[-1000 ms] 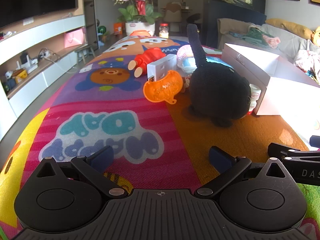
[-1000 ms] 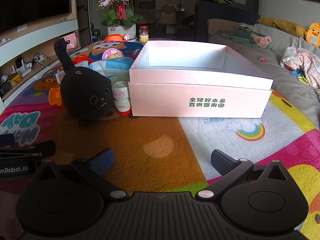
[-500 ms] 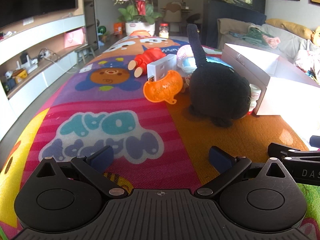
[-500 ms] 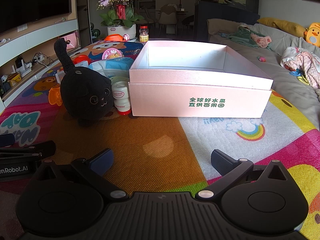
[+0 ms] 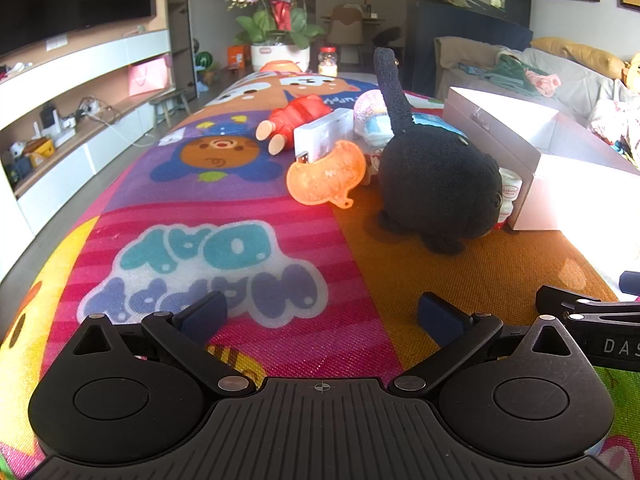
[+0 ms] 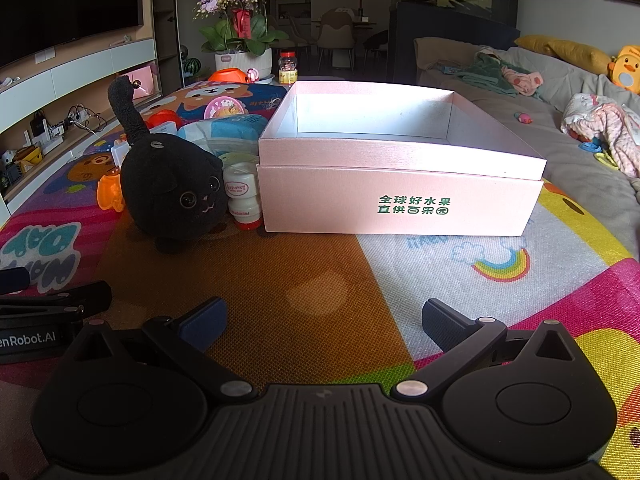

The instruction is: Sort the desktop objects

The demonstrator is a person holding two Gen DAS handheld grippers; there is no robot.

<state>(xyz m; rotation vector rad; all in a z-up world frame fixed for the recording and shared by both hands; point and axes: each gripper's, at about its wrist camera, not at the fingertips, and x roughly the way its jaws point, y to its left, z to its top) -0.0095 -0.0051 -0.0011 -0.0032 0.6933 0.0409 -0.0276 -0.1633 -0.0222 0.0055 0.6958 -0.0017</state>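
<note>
Resting low over the colourful play mat [image 6: 460, 264], the left gripper [image 5: 320, 314] and right gripper [image 6: 322, 320] both have their fingers spread wide with nothing between them. Ahead of the right gripper sits the pink box [image 6: 400, 204], open-topped, its floor hidden behind the near wall. To its left the black plush cat [image 6: 172, 196] touches a small white bottle [image 6: 242, 196] and screens most of an orange toy [image 5: 326, 172], a white block [image 5: 324, 132] and a red figure [image 5: 296, 120] behind.

Fuzzy plush cat [image 6: 172, 192], matt cardboard box [image 6: 400, 208]
</note>
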